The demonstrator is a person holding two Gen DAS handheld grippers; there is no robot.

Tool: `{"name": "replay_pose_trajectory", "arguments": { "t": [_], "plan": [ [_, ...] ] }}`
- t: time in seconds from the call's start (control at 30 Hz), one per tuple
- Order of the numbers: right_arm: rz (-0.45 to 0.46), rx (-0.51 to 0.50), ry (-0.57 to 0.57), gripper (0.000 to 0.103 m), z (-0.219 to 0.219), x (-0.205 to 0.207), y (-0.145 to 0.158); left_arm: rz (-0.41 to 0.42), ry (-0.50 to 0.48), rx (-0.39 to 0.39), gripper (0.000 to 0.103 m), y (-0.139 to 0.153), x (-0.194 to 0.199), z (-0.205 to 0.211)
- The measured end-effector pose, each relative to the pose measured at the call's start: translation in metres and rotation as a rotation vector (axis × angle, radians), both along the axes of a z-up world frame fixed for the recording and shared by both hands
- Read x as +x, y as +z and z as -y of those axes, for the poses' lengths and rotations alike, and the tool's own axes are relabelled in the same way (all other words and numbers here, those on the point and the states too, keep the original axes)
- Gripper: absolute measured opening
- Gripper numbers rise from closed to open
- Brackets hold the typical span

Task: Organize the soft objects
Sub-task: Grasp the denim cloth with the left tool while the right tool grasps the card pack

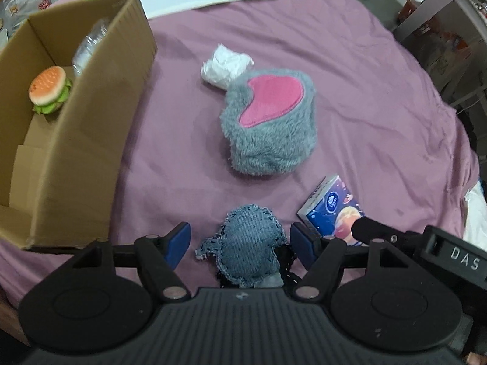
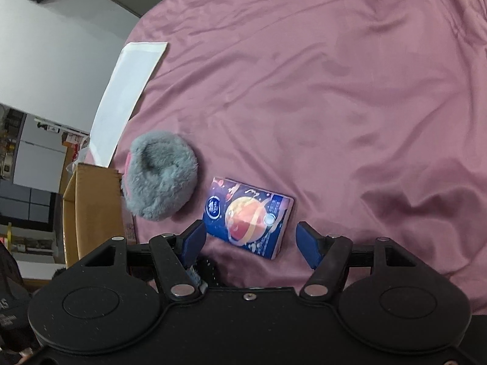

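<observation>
Left tongs (image 1: 240, 245) spread wide, denim pouch (image 1: 246, 246) straddled, ungripped; box (image 1: 91, 115) at 10 o'clock. Right tongs (image 2: 251, 241) spread, empty, lined on tissue pack (image 2: 248, 217).

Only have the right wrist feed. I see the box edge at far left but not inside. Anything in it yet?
Observer: Yes. The left wrist view shows a burger toy inside the cardboard box.
Operator: Just that?
Observer: A clear plastic bottle lies behind it, at the far end of the box.
Operator: Anything behind the grey plush on the table?
Observer: A crumpled white bag sits just beyond the grey plush, touching it or nearly so.
Operator: Left gripper busy?
Observer: The left gripper is open, with a denim piece between its fingers, not clamped.
</observation>
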State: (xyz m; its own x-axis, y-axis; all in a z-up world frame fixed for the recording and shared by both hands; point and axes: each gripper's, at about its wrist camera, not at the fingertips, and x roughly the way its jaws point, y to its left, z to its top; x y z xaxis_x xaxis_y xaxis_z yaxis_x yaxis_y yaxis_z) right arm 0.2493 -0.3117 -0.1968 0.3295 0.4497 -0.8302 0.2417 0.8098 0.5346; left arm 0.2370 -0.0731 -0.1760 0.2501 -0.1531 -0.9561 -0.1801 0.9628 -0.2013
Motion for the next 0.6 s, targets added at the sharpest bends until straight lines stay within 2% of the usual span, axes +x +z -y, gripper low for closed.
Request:
{"name": "replay_pose_trajectory", "arguments": {
  "t": [0.23,0.6],
  "plan": [
    [-0.038,0.051,-0.019,0.065,-0.001,0.011,-0.021,-0.035,-0.015,0.021,0.071,-0.019,0.01,0.007],
    [-0.061,0.05,-0.008,0.065,-0.009,0.024,-0.035,-0.047,-0.003,0.051,0.07,-0.032,0.018,0.011]
  ]
}}
